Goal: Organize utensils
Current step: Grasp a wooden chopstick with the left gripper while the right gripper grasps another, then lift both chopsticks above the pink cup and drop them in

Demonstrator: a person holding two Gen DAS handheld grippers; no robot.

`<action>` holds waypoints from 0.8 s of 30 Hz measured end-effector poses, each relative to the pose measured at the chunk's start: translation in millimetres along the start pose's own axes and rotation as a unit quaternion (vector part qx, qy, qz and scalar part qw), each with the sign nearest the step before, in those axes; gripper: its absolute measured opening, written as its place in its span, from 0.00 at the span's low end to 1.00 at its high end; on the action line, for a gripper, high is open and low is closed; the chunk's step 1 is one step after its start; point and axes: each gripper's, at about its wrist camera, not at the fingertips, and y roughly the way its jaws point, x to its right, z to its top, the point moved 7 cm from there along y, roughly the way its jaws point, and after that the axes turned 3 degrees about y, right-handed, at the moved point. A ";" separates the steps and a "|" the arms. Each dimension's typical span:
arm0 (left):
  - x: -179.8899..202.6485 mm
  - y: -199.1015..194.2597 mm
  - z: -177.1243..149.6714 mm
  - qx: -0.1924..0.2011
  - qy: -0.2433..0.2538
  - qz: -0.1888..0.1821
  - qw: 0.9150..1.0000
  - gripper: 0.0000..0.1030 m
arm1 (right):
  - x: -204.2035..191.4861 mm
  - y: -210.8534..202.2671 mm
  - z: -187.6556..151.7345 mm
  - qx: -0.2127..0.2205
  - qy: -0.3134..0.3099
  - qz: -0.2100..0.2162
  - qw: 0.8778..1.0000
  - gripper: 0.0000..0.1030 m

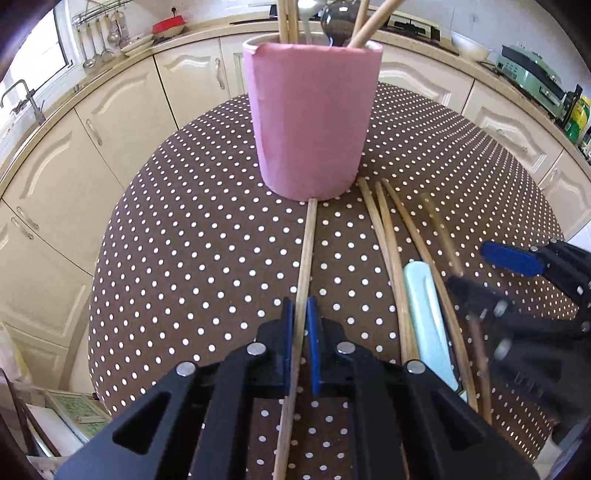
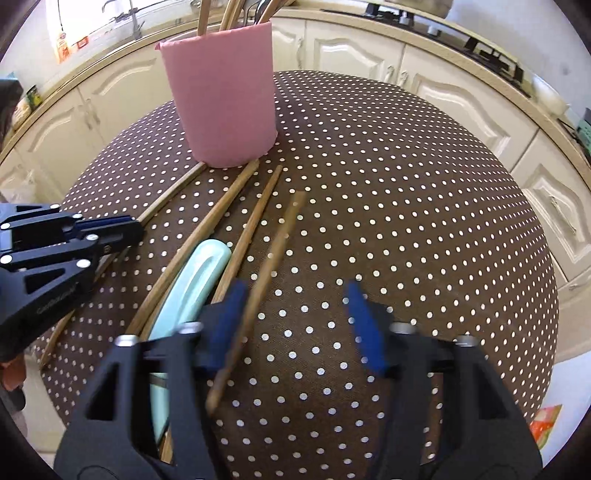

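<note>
Left wrist view: the left gripper (image 1: 301, 317) clenches one thin wooden chopstick (image 1: 306, 258) lying on the dotted brown tablecloth (image 1: 184, 258), its tip touching the pink cylindrical holder (image 1: 312, 122). Lift it steeply and clear the rim. The right gripper (image 2: 295, 314) straddles another blurred chopstick (image 2: 273, 254), unpinched.

Cream cabinets (image 1: 122, 122) run beneath a bench (image 1: 207, 27) carrying a red dish (image 1: 168, 26), white bowl (image 1: 471, 46) and green appliance (image 1: 528, 72); ladles (image 1: 98, 44) hang beside.
</note>
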 end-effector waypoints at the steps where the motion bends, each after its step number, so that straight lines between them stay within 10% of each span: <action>1: 0.4 -0.3 0.0 0.002 0.002 0.001 1.000 0.07 | 0.8 -0.2 -0.3 -0.005 -0.001 0.003 1.000 0.23; 11: -3.2 -24.7 -15.1 0.056 -0.020 -0.027 0.998 0.05 | 6.5 -15.0 -7.1 0.011 0.008 0.019 1.000 0.06; 24: -9.0 -120.2 -2.8 0.251 -0.042 -0.045 0.966 0.06 | -3.3 -105.2 3.4 0.208 0.005 0.031 0.978 0.06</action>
